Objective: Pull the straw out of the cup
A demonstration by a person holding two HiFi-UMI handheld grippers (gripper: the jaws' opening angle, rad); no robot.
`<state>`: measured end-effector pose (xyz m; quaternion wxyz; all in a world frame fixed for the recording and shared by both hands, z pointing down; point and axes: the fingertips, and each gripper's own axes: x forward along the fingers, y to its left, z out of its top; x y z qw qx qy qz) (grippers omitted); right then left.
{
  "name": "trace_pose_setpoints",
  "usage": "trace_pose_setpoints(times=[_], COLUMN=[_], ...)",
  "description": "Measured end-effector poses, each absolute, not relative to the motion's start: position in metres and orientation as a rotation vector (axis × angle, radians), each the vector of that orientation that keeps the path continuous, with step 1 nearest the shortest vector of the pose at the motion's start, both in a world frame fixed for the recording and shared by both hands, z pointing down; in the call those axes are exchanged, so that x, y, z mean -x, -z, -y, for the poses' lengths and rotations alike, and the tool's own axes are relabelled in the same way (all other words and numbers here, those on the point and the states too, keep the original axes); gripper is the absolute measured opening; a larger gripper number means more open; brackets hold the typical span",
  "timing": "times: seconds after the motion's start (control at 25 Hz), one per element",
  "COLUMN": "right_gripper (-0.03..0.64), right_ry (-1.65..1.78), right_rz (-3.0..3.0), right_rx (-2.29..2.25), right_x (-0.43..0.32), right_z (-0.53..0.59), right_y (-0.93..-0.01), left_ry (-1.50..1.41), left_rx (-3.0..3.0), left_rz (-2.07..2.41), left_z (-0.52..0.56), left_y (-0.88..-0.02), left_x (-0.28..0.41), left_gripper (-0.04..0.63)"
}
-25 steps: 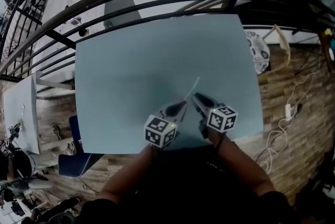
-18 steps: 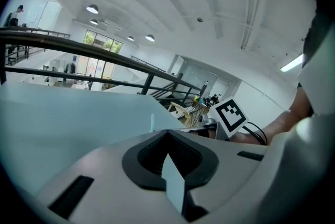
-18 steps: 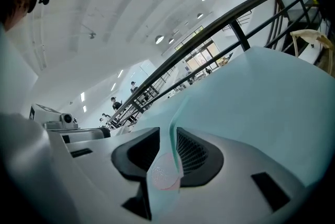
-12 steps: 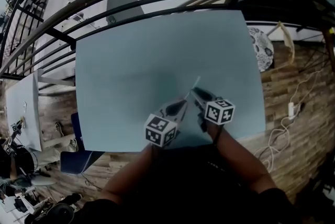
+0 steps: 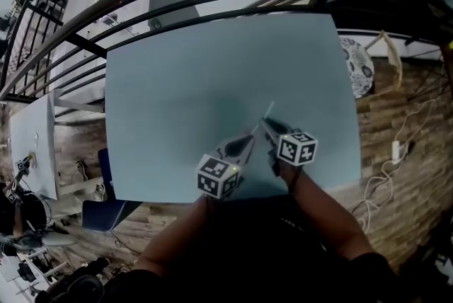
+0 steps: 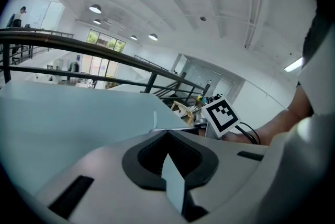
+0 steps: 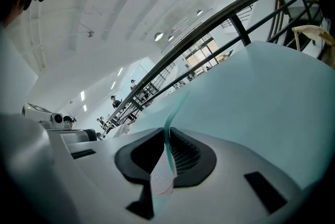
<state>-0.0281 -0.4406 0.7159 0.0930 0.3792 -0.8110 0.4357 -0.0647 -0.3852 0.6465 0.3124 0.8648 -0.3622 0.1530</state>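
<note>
Two claws show in the lower middle of the head view: the left claw and the right claw. Each carries one marker cube. One straw is pinched in the right claw. One pale flat piece is pinched in the left claw. One light blue worktop fills the centre, and one wooden chair stands at the right edge.

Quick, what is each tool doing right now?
Left tool: shut on a pale flat strip; what it is cannot be told.
Right tool: shut on the straw.
</note>
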Motion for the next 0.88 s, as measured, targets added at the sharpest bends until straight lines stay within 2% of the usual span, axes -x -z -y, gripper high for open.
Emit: trace_pose_setpoints(times=[0.88], right_gripper=[0.04], right_ry=[-1.044], right_rz=[2.547], right_rx=[-1.193], right_x=[0.037], right_z=[0.409], right_y=[-0.632], left_ry=[-0.321], left_rx=[-2.329], left_rz=[0.998], left_z=[0.347], left_y=[-0.609], left_x=[0.108], left_gripper=[0.011])
